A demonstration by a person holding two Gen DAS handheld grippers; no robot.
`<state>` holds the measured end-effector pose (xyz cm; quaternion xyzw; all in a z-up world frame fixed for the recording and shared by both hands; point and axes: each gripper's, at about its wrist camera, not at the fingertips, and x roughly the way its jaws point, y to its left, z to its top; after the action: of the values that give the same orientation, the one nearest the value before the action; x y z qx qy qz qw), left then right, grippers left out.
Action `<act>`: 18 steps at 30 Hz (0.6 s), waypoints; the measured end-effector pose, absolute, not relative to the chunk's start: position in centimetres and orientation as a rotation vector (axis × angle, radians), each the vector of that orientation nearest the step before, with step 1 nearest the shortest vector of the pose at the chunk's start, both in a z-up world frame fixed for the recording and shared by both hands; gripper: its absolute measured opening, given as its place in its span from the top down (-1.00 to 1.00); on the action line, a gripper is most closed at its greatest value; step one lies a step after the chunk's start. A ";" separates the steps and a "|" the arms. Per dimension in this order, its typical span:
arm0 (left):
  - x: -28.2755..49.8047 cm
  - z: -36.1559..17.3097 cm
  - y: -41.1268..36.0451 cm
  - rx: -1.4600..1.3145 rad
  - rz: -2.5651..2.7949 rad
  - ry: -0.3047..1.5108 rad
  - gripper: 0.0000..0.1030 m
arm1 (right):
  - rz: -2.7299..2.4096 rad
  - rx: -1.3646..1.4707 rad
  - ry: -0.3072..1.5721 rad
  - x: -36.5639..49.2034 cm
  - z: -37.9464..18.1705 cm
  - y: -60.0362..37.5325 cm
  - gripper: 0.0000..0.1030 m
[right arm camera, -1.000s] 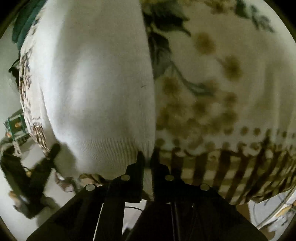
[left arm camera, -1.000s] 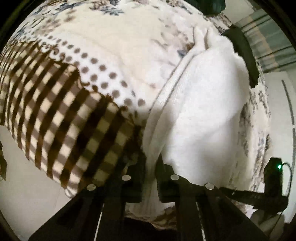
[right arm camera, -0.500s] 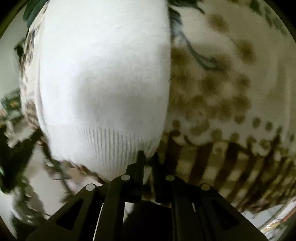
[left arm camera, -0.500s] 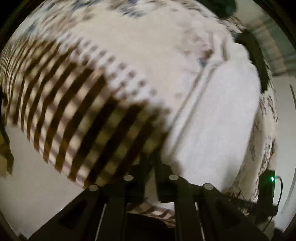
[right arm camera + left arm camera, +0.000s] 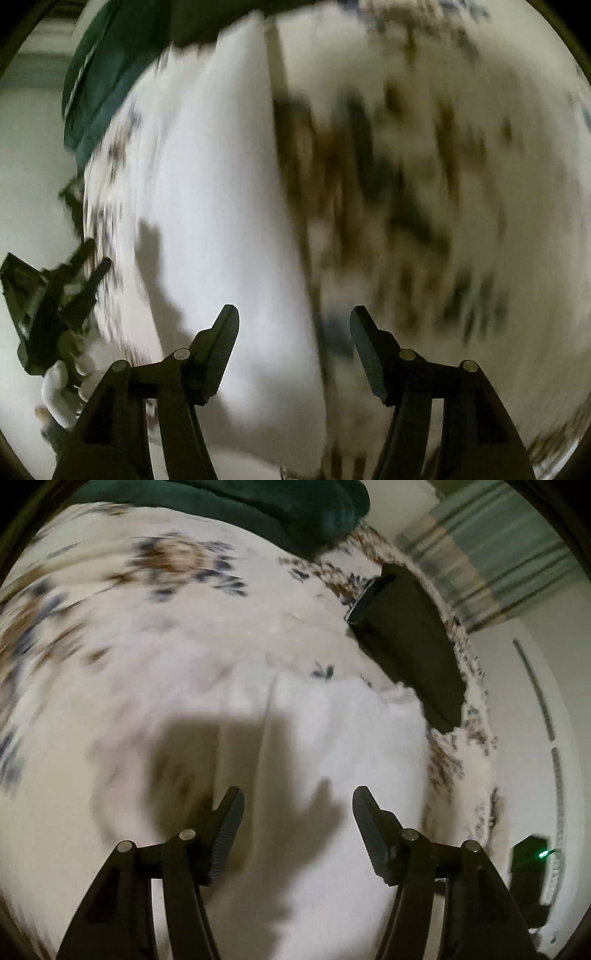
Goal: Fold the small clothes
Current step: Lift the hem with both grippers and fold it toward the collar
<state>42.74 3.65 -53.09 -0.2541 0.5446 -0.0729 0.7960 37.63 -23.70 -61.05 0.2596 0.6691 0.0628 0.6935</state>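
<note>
Lengthwise, white garment [image 5: 332, 738] pointing away.

White garment [image 5: 332, 738] lies on floral bedspread [image 5: 177, 576].

white knit garment [image 5: 332, 738] | lying flat | on floral bedspread [image 5: 166, 602] | both views blurred

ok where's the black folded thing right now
In the left wrist view the black folded item lies upper right on the floral cover, just beyond the white garment and below the dark green cloth.
</note>
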 end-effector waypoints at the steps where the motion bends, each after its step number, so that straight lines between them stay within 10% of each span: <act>1: 44.5 -54.1 3.4 -0.536 -0.164 1.186 -0.14 | 0.134 0.599 1.477 39.8 -61.2 -24.1 -0.25; 3: 47.3 -55.3 3.0 -0.528 -0.193 1.194 0.04 | 0.132 0.656 1.445 45.1 -61.8 -25.7 -0.25; 4: 47.8 -55.7 3.0 -0.522 -0.207 1.183 0.89 | 0.130 0.675 1.436 46.8 -62.4 -25.5 -0.26; 18: 49.7 -57.7 9.1 -0.667 -0.238 1.187 0.84 | 0.104 0.615 1.502 56.0 -66.9 -22.2 -0.35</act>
<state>49.69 9.11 -57.71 -0.3075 0.5474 -0.1098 0.7706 55.95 -22.21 -66.94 0.2748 0.6709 0.0464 0.6872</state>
